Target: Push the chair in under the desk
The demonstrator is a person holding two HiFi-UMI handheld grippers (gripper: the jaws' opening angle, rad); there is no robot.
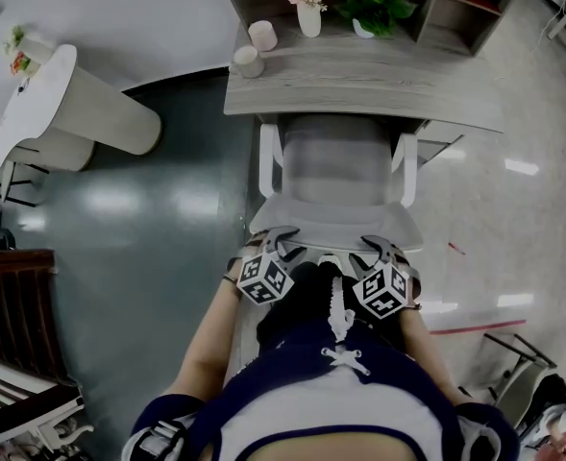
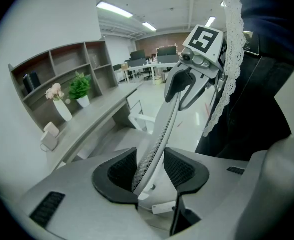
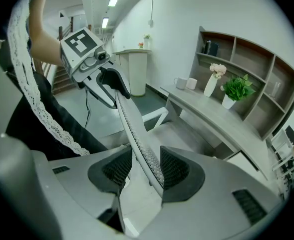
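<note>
A white-framed office chair with a grey mesh back stands with its seat partly under the grey wooden desk. I stand behind it. My left gripper and my right gripper both sit on the top rim of the chair back. The left gripper view has the chair back running up between the pads of my left gripper, shut on it. The right gripper view has the chair back held in my right gripper. Each view catches the other gripper further along the rim.
On the desk stand a vase of pink flowers, a green plant and two cups, under an open shelf. A white pedestal counter stands at left, dark wooden furniture at lower left, and a metal chair base at lower right.
</note>
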